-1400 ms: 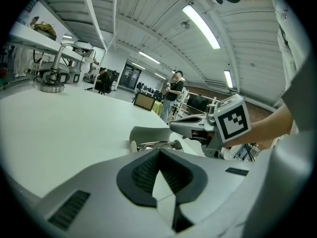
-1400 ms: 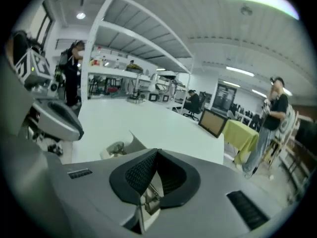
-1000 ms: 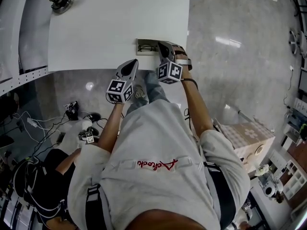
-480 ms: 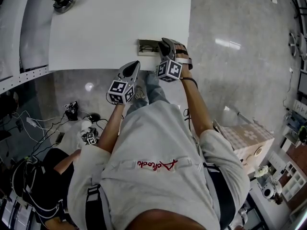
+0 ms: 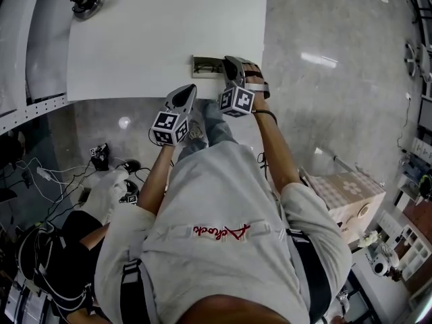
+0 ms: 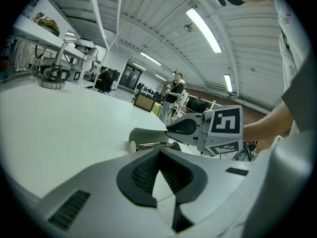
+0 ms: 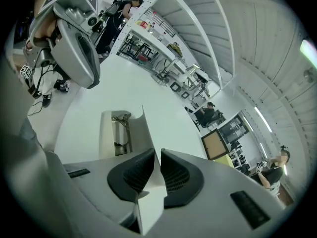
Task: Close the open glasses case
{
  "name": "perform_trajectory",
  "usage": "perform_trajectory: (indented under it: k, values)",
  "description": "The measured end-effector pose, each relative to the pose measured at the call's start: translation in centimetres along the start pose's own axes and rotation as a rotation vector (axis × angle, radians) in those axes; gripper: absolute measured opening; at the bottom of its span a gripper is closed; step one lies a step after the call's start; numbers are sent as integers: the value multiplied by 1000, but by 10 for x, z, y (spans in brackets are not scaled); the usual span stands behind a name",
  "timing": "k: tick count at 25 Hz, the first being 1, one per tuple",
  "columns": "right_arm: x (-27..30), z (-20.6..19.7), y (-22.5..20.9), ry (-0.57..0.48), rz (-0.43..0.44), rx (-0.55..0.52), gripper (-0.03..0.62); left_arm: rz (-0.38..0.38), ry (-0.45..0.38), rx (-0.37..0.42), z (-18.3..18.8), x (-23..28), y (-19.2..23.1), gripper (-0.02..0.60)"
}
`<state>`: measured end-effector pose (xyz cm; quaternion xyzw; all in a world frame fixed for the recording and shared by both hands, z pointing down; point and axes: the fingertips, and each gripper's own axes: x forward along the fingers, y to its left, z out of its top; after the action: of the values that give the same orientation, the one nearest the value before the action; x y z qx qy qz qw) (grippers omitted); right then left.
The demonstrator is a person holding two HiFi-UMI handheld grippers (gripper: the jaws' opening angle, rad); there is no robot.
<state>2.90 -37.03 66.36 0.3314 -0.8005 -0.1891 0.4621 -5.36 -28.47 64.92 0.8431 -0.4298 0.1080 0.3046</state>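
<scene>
**Lid in the right claw, case still open**

The glasses case (image 5: 204, 66) lies at the near edge of the white table (image 5: 155, 32), close to its right corner. Its tray faces up, and a folded pair of glasses (image 7: 120, 128) rests inside. The lid (image 7: 147, 145) stands up from the tray's right side as a thin pale flap.

The case looks light and stiff-shelled, with a smooth skin that could skid on the slick tabletop. The lid seems to be the one part that gives, folding along its hinge. Its free edge is the sensible place to grip, since the most leverage is there. The glasses must sit fully inside the tray, or the lid will pinch them.

The right gripper (image 5: 229, 61) has just been closing its jaws, and the lid's edge is now between them. The pads appear to press on it from both sides. The left gripper (image 5: 190, 88) hangs just off the table's near edge, beside the case but not touching it. Its pads meet at the tips and hold nothing.

Compared with a second ago, the head view shows the case and both grippers in the same places, and the lid has not visibly come down.
</scene>
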Motion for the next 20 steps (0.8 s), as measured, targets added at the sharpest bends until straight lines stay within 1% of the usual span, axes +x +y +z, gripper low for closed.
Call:
perform_trajectory:
  k: [5,8,15,20]
  values:
    - [-14,-3,8,-8,10,24,63,-10,-13,6,4,0,-9,25]
    - [-17,-3,17,-3,30,28,63,-9,-20,10,6,-1,-7,26]
    - [-18,-13,52,39,89,20,69,-16,-45,20,12,-8,-5,25]
    - [-14,-22,74,78,132,31,74,-19,-41,19,9,-12,-6,25]
